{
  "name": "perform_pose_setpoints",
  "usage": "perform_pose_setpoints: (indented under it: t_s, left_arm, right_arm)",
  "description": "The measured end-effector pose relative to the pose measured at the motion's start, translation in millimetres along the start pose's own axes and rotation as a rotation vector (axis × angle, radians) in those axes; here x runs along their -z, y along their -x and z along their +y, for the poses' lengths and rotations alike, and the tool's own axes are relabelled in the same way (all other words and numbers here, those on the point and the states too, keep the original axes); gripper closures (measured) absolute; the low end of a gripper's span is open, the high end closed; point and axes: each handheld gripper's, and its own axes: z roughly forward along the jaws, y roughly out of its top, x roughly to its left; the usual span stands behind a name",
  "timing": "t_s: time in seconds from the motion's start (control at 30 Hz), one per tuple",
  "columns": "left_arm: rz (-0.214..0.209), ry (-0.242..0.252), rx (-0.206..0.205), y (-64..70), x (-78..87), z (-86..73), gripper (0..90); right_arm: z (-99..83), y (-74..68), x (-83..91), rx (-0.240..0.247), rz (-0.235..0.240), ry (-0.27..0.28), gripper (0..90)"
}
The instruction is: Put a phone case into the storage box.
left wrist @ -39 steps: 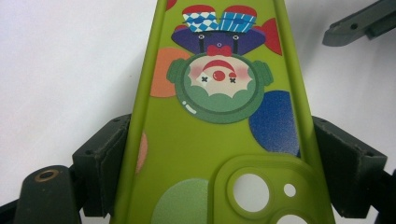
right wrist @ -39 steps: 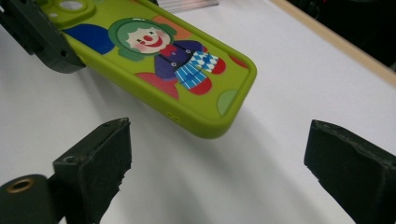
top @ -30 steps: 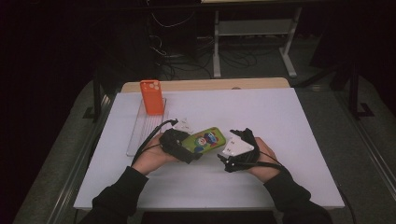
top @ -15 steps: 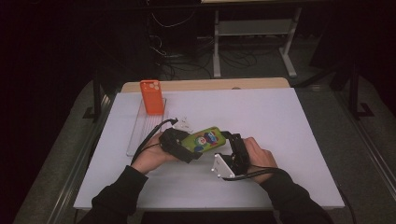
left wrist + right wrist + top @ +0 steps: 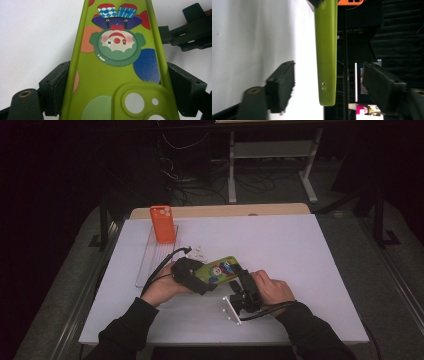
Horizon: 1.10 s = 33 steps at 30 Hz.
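Observation:
A green phone case point(image 5: 220, 269) printed with a clown hangs just above the white table point(image 5: 300, 250). My left gripper point(image 5: 199, 276) is shut on its camera-cutout end. In the left gripper view the case point(image 5: 117, 75) fills the middle, pinched between both jaws of my left gripper point(image 5: 120, 93). My right gripper point(image 5: 240, 276) is rolled onto its side at the case's other end. In the right gripper view the case point(image 5: 326, 50) shows edge-on between the jaws of my right gripper point(image 5: 332, 87), which is open with a gap on each side.
An orange phone case point(image 5: 163, 223) stands upright at the far end of a clear tray point(image 5: 152, 257) on the left of the table. A small white object point(image 5: 200, 253) lies beside the tray. The table's wooden far edge point(image 5: 220, 211) borders dark floor and cables.
My right gripper has rolled onto its side and shifted left and nearer, so its jaws now straddle the case's end. The left gripper still holds the case in place.

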Motion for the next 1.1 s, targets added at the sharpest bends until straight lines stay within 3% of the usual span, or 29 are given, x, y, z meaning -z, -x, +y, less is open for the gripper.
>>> perform_pose_setpoints:
  t_s: [0.2,0.3,0.43,0.7,0.73,0.93,1.1]
  left_arm:
    - [-0.006,-0.004,-0.003,1.6,-0.1,0.7,15.2]
    - [-0.008,-0.004,-0.016,2.3,-0.1,1.3,15.2]
    - [-0.018,0.008,0.002,3.4,-0.5,1.6,15.2]
    - [-0.024,0.001,-0.002,3.5,-0.4,1.8,15.1]
    - [-0.024,0.015,0.013,4.4,-1.2,1.6,15.1]
    - [-0.032,0.005,-0.002,3.2,-0.4,1.3,14.8]
    - [-0.039,0.028,0.003,3.9,-1.0,-0.3,14.1]
  right_arm:
    - [2.4,-2.9,0.7,0.044,-0.022,-0.004,42.3]
    - [3.1,-3.4,0.7,0.043,-0.024,-0.006,47.4]
    - [4.1,-4.2,0.9,0.045,-0.033,-0.007,55.1]
    - [5.2,-5.5,0.4,0.052,-0.034,-0.006,74.1]
    - [5.5,-5.9,0.4,0.058,-0.04,-0.008,74.8]
    - [5.7,-5.9,1.1,0.065,-0.041,-0.007,75.8]
    - [6.4,-4.8,2.4,0.069,-0.037,-0.002,76.1]
